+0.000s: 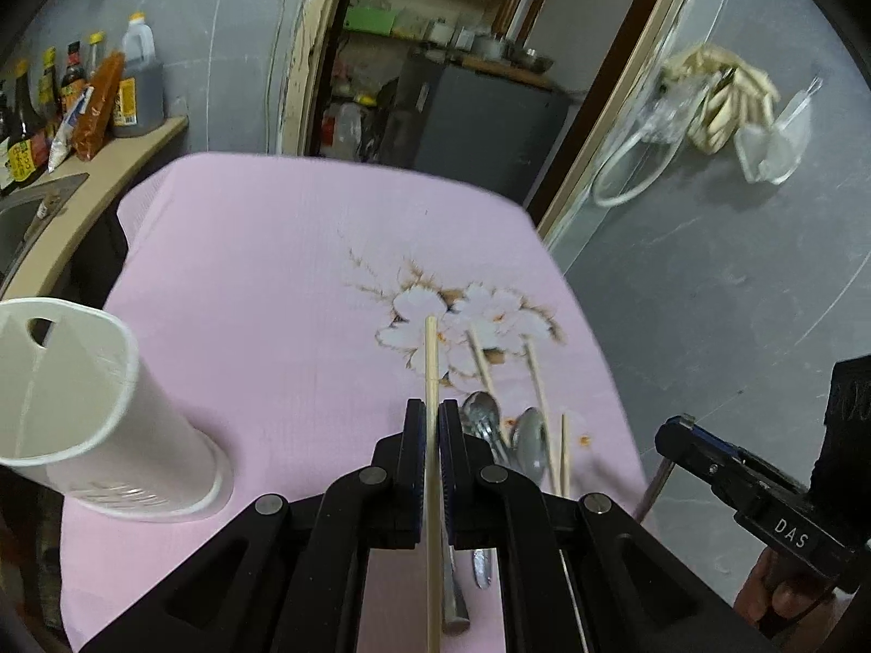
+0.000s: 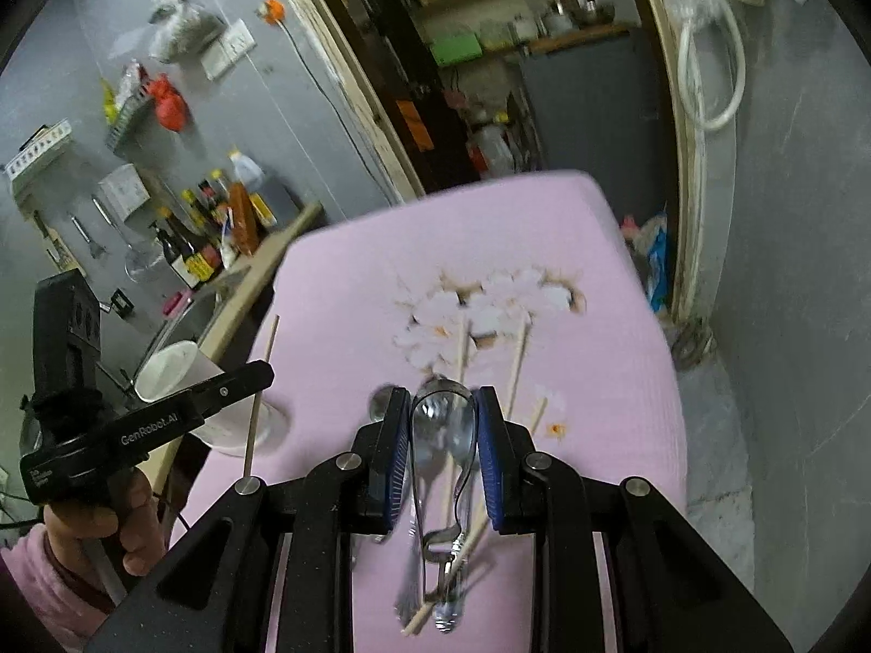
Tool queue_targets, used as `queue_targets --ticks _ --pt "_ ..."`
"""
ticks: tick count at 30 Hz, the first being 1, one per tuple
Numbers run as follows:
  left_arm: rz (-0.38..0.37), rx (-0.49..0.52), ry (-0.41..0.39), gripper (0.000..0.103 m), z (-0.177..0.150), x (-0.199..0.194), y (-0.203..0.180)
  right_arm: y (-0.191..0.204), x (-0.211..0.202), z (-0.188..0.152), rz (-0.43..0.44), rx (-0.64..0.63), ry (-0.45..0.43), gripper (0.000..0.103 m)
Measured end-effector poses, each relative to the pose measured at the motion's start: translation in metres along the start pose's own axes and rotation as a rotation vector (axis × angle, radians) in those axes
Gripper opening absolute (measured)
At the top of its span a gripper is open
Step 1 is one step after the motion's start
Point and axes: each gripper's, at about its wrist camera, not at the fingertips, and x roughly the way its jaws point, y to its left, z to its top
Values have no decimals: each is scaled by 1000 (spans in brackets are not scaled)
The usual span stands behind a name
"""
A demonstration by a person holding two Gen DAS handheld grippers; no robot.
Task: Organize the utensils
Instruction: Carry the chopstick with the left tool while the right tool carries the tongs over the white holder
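Note:
My left gripper [image 1: 431, 408] is shut on a wooden chopstick [image 1: 431, 359], which sticks out ahead of the pads above the pink flowered tablecloth [image 1: 245, 272]. A white utensil holder [image 1: 98, 413] stands at the left. Two metal spoons [image 1: 482, 413] and loose chopsticks [image 1: 539, 392] lie on the cloth to the right of the fingers. In the right wrist view my right gripper [image 2: 443, 400] is shut on the bowl of a metal spoon [image 2: 443, 430], raised above the cloth [image 2: 599, 381]. Another spoon [image 2: 381, 402] and chopsticks [image 2: 520, 359] lie below. The left gripper [image 2: 264, 375] with its chopstick shows at the left, near the holder [image 2: 169, 370].
A counter with sauce bottles [image 1: 81, 98] and a sink [image 1: 22, 228] runs along the table's left side. Behind the table is a doorway with shelves [image 1: 435, 54]. Bags and a hose [image 1: 707, 98] hang on the grey wall at the right. A person's hand [image 2: 98, 522] holds the left gripper.

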Motion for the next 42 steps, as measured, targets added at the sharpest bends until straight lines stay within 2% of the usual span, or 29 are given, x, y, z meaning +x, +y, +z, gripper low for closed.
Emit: queue_targets --ticks 6,11,19,26,30,35,42 --pt "-43 -19 -88 5 15 -36 18 38 -37 15 -17 -31 -118 21" --pt "-60 -48 -176 5 36 -71 45 80 -56 33 29 -67 -196 21" --pt "-36 -58 -289 5 66 -121 100 158 -57 62 151 -129 -300 21" --pt "18 -89 -400 5 83 -151 154 223 -40 75 197 -210 -373 21" --pt "57 -138 -460 5 89 -156 193 246 -24 74 188 -223 -380 21" --pt "107 -172 -509 5 90 -150 227 260 2 66 148 -221 -343 21" --pt "110 -225 -515 5 93 -117 252 262 41 53 95 -203 -269 21"
